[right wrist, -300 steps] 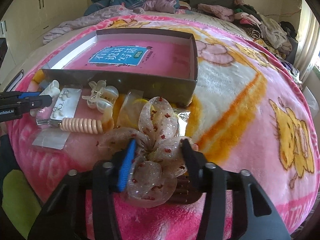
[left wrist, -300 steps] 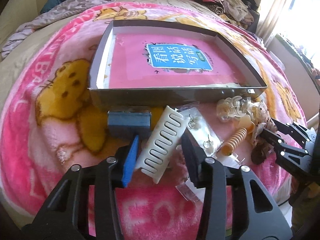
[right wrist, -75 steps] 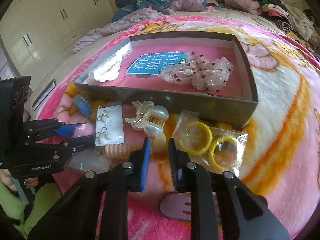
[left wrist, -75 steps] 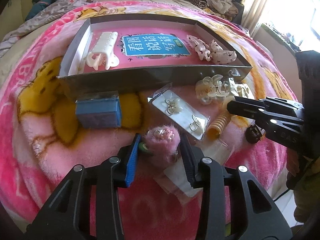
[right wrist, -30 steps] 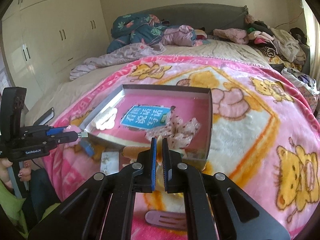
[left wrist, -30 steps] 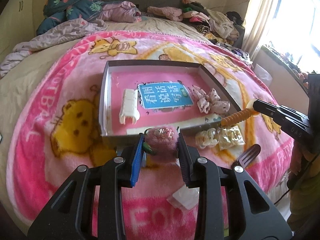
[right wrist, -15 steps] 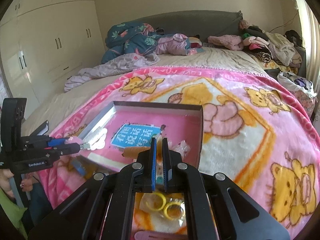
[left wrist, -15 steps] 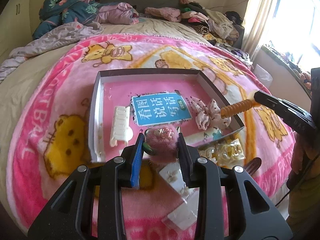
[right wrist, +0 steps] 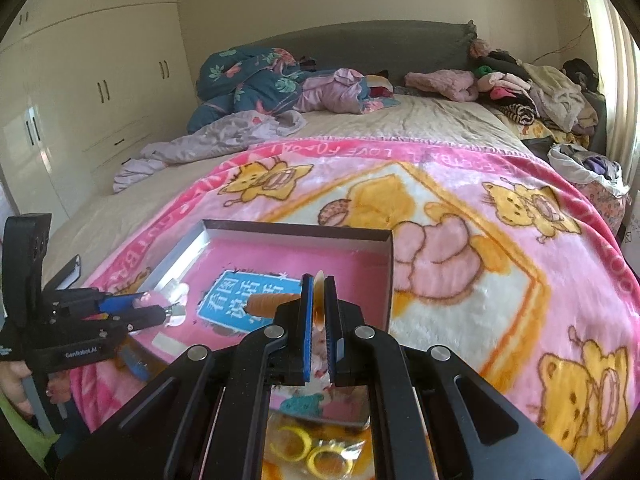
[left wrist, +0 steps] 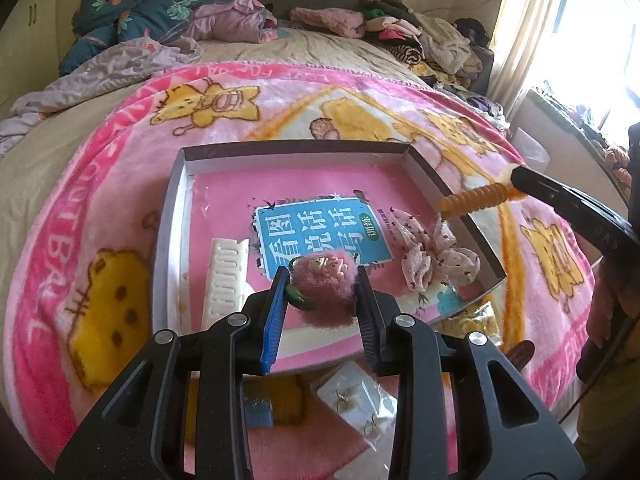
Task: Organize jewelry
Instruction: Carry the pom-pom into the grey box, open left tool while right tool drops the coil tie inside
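Two grippers, both loaded, both hanging over the box on the pink blanket. Going left to right: the white comb clip already lies in the box's left part, long axis running front to back. Next, the left gripper has its fingers closed around the fuzzy pink hair clip, above the blue label. That one looks light and squishy, so I'd guess the fur gives under the pads and the hard clip inside is the better thing to pinch. Further right the sheer bow sits in the box. Far right, the right gripper is clamped nearly shut on the pale end of the orange spiral clip. It's stiff-looking plastic, held at one tip, pointing sideways toward the left over the box's right wall.
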The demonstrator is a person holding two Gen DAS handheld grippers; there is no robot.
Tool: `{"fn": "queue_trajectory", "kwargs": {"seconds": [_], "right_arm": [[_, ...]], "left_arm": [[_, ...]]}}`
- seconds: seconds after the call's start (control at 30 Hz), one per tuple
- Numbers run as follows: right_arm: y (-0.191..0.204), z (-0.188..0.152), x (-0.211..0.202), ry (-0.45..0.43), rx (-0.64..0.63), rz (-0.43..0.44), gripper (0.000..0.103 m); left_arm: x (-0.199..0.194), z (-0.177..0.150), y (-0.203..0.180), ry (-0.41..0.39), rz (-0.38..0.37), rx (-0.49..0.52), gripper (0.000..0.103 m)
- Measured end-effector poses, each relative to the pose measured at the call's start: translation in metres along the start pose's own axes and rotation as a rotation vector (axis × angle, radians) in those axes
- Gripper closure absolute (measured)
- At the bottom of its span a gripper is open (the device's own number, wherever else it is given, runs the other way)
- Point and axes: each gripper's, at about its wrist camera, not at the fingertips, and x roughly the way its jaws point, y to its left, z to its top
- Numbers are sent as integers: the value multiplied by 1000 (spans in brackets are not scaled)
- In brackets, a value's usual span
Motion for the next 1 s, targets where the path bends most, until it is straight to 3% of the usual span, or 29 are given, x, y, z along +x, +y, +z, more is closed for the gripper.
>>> {"fn": "queue_trajectory", "kwargs": {"seconds": [0.73,0.87,1.0], "right_arm": [[-15,5,86,120,24,-39,97],[-16,2,98,146,30,-36,97],[-17,-5,107,181,39,-27,97]], "left_arm": [[51,3,11,73,-16,-3,78],[46,2,9,64,-18,7,65],[38,-1,7,51,-21,7,59]]}}
